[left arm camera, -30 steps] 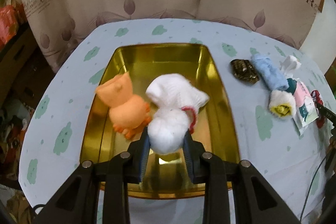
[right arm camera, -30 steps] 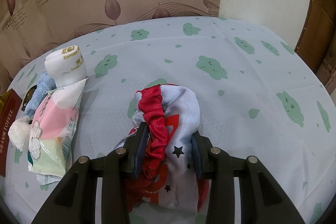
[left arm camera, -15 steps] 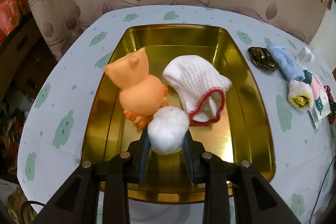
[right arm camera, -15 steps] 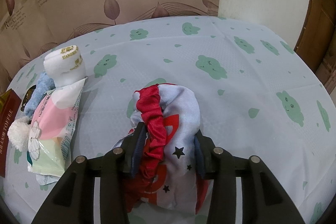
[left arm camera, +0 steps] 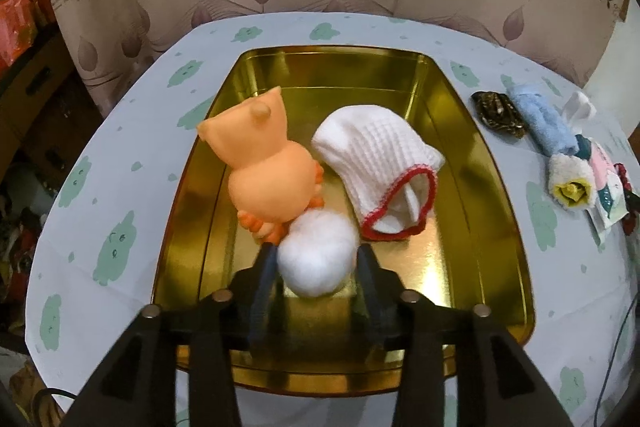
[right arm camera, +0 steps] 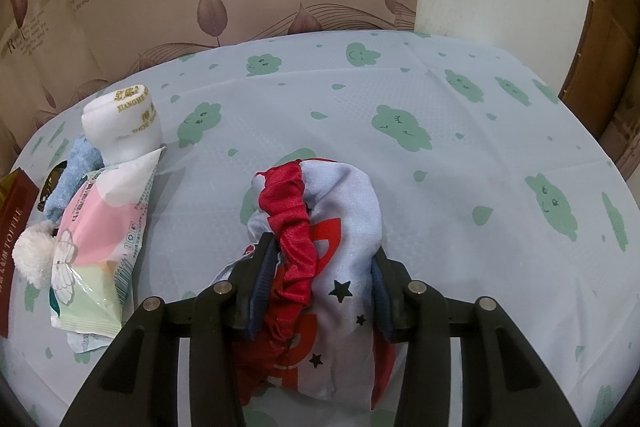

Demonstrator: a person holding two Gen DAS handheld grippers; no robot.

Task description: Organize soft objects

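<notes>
Now L fingers opening, maybe off pompom

Colours on a pale blue tablecloth printed with green clouds

A gold tray holds an orange toy, a white pom-pom and a white red-edged knit cap; the bundled cloth is grey-white with black stars and red frill; the tissue pack is pink, white and green.
</notes>
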